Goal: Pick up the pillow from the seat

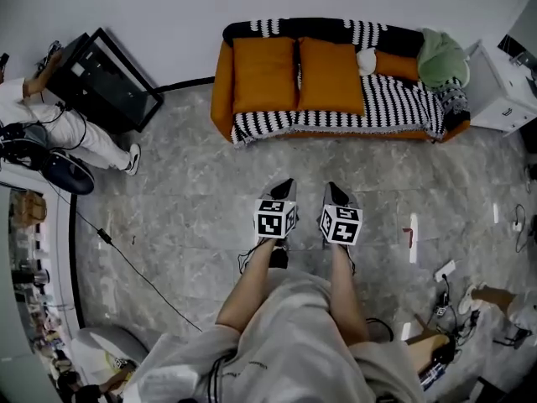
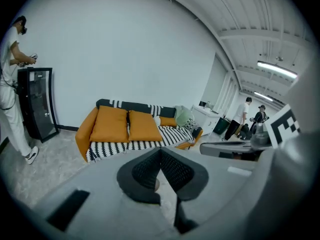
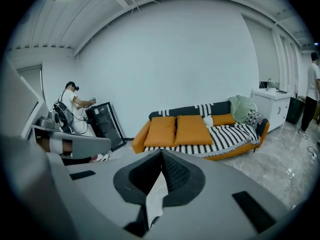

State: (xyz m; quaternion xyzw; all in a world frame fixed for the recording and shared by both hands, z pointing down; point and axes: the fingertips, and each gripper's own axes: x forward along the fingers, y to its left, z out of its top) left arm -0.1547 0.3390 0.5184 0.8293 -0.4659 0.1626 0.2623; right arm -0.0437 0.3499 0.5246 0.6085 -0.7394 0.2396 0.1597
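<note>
Two orange pillows lie side by side on the seat of the sofa, at 12 o'clock from the person. The left pillow and the right pillow touch along their inner edges. Each is a little longer than it is wide. In the head view the long axis runs from 6 to 12 o'clock, from the seat's front edge to the backrest. Their broad faces turn up and out toward the room. They take up the sofa's left half, partly on a black-and-white striped blanket that spreads toward 3 o'clock.

The left gripper and the right gripper are held side by side over the floor, well apart from the sofa, both pointing toward 12 o'clock. In its own view the left gripper has its jaws pressed together with nothing between them. The right gripper is the same, closed on nothing.

The only print is the black-and-white square markers on the two cubes, and they carry no letters.
</note>
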